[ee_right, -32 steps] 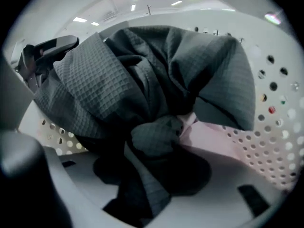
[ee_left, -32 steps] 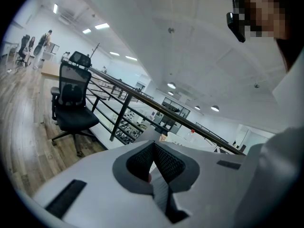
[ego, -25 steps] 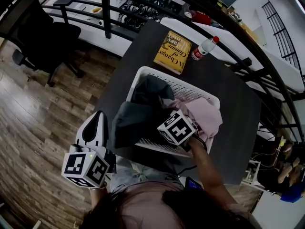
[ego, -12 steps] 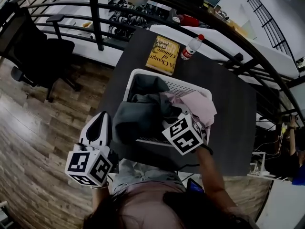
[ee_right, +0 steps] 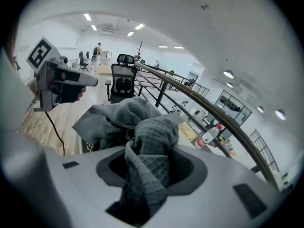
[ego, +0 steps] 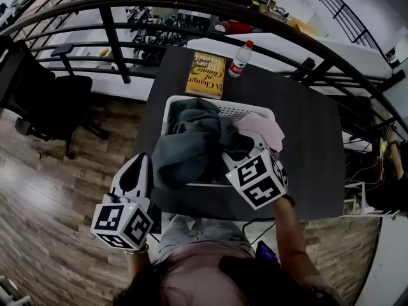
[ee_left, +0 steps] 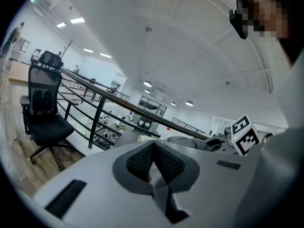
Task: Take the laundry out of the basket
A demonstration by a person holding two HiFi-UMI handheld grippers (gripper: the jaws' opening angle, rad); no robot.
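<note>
A white laundry basket (ego: 167,109) stands on the dark table (ego: 309,148). My right gripper (ego: 234,153) is shut on a grey waffle-weave garment (ego: 188,145) and holds it bunched up above the basket, with part of it draped over the near rim. In the right gripper view the cloth (ee_right: 145,127) fills the space between the jaws (ee_right: 151,163). A pink garment (ego: 262,127) lies in the basket's right half. My left gripper (ego: 138,163) hovers off the table's left side over the floor, jaws together and empty (ee_left: 153,148).
A yellow book (ego: 205,75) and a red-capped water bottle (ego: 240,59) lie on the table beyond the basket. A black railing (ego: 191,5) curves behind the table. An office chair (ego: 44,101) stands on the wooden floor at left.
My right gripper has risen with the grey garment, pulling it higher out of the basket. The left gripper has lifted slightly and stays beside the table.
</note>
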